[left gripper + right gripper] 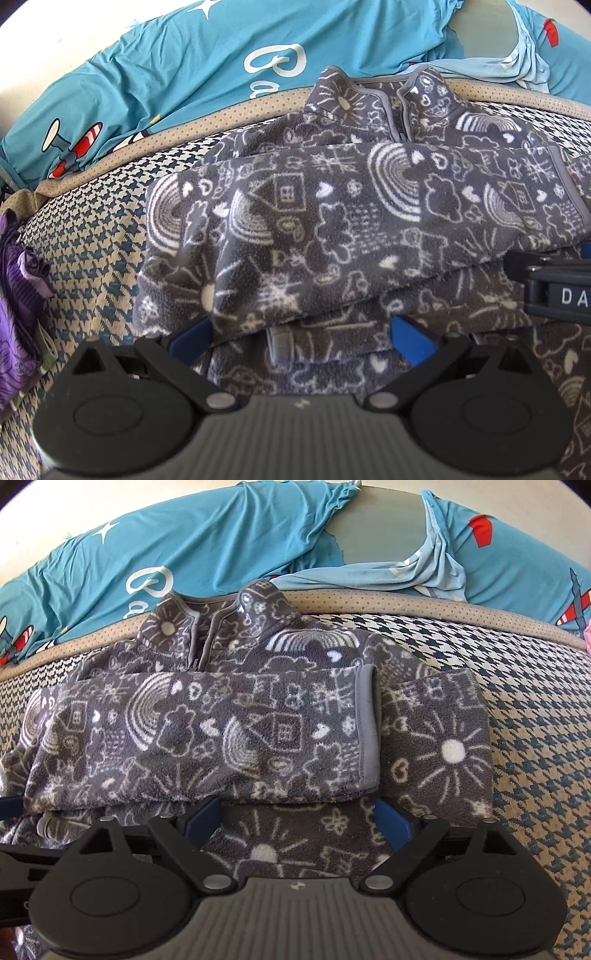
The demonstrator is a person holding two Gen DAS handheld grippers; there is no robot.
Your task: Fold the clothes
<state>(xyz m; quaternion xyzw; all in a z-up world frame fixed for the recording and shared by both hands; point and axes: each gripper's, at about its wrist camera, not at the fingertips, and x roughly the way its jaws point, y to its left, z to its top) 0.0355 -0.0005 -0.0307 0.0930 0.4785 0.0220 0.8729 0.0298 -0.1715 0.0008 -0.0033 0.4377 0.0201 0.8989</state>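
A dark grey fleece jacket (332, 206) with white doodle prints lies flat on a houndstooth cushion (92, 236). Its zip collar (218, 620) points away from me. One sleeve is folded across the chest, and its grey cuff (369, 731) ends near the right side. My left gripper (301, 332) is open over the jacket's near left part, blue fingertips (410, 336) wide apart and partly tucked under the sleeve's edge. My right gripper (297, 812) is open in the same way over the near right part, just below the cuff. Fleece lies between both pairs of fingers, unpinched.
A teal cartoon-print sheet (221, 546) is draped along the back beyond a beige dotted border (406, 602). A purple garment (18, 295) lies bunched at the cushion's left edge. Bare houndstooth cushion (535, 738) extends to the right of the jacket. The right gripper's body (554, 291) shows in the left wrist view.
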